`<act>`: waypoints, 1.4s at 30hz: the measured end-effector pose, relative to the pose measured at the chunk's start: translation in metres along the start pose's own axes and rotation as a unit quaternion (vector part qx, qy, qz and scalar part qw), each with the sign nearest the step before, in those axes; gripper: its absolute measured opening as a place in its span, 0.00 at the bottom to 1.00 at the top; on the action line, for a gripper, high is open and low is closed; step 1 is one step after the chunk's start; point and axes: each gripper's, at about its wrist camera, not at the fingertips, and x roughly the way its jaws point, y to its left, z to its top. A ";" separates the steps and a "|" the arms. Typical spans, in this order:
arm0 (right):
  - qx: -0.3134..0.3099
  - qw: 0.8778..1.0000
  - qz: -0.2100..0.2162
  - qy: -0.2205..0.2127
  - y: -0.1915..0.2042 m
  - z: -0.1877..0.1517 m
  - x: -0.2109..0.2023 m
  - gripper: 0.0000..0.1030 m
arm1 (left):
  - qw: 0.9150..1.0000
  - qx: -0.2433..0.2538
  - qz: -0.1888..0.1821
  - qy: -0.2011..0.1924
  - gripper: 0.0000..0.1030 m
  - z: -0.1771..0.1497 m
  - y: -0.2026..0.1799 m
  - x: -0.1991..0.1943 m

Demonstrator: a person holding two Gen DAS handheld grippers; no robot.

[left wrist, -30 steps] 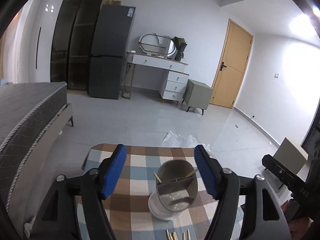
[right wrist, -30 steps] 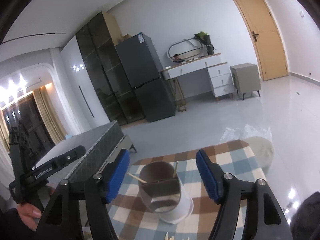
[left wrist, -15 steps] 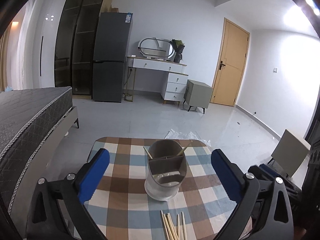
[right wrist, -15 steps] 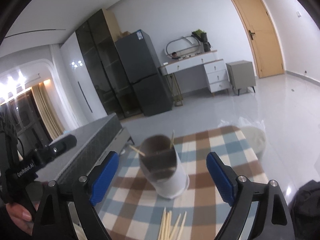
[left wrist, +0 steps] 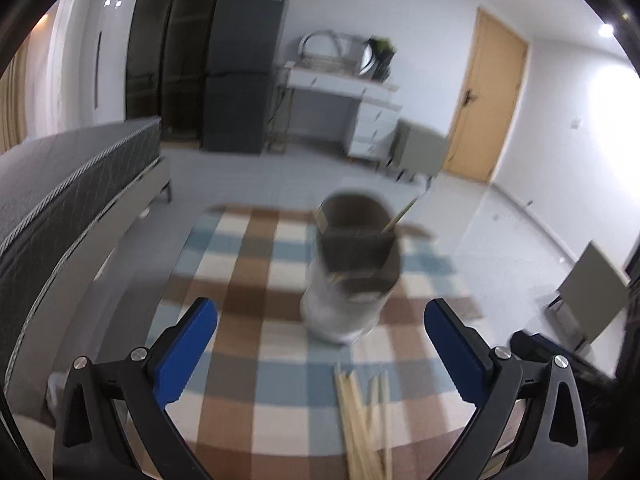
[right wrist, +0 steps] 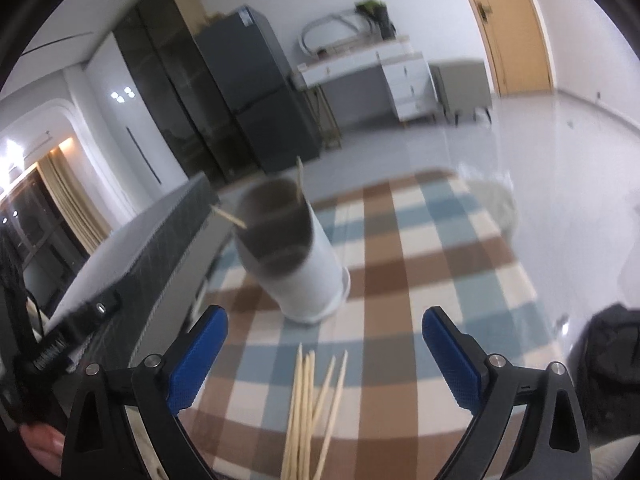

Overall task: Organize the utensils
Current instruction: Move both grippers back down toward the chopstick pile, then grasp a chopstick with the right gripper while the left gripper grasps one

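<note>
A white cylindrical utensil holder (left wrist: 352,276) with a dark divided insert stands upright on the checked tablecloth (left wrist: 248,320). Two chopsticks (right wrist: 298,182) lean out of the holder (right wrist: 292,256). A loose bundle of several wooden chopsticks (left wrist: 362,420) lies on the cloth in front of it, also clear in the right wrist view as chopsticks (right wrist: 312,404). My left gripper (left wrist: 320,312) is open, over the cloth just short of the holder, nothing between its pads. My right gripper (right wrist: 324,316) hangs above the bundle, its jaws opening wide and empty.
A grey bed (left wrist: 60,184) runs along the table's left side. A dark bag (right wrist: 612,352) sits on the floor at the right. Across the tiled floor stand a fridge (left wrist: 240,72), a white dresser (left wrist: 360,108) and a wooden door (left wrist: 492,100).
Both grippers have sunk toward the table and their jaws have spread wider. The holder now stands ahead of the fingertips, and more of the loose chopsticks shows.
</note>
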 end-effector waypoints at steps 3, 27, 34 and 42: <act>0.016 0.999 -0.003 0.049 -0.011 -0.009 0.021 0.96 | 0.999 -0.003 0.005 0.035 0.98 -0.015 0.007 0.014; -0.090 0.953 -0.090 0.274 0.006 -0.050 0.162 0.24 | 0.973 -0.143 0.048 0.173 0.98 -0.015 0.066 0.066; -0.149 0.944 -0.120 0.269 0.021 -0.058 0.167 0.19 | 0.969 -0.165 0.047 0.179 0.98 -0.013 0.077 0.070; -0.108 0.959 -0.107 0.238 0.014 -0.054 0.167 0.03 | 0.965 -0.168 0.058 0.195 0.98 -0.018 0.086 0.079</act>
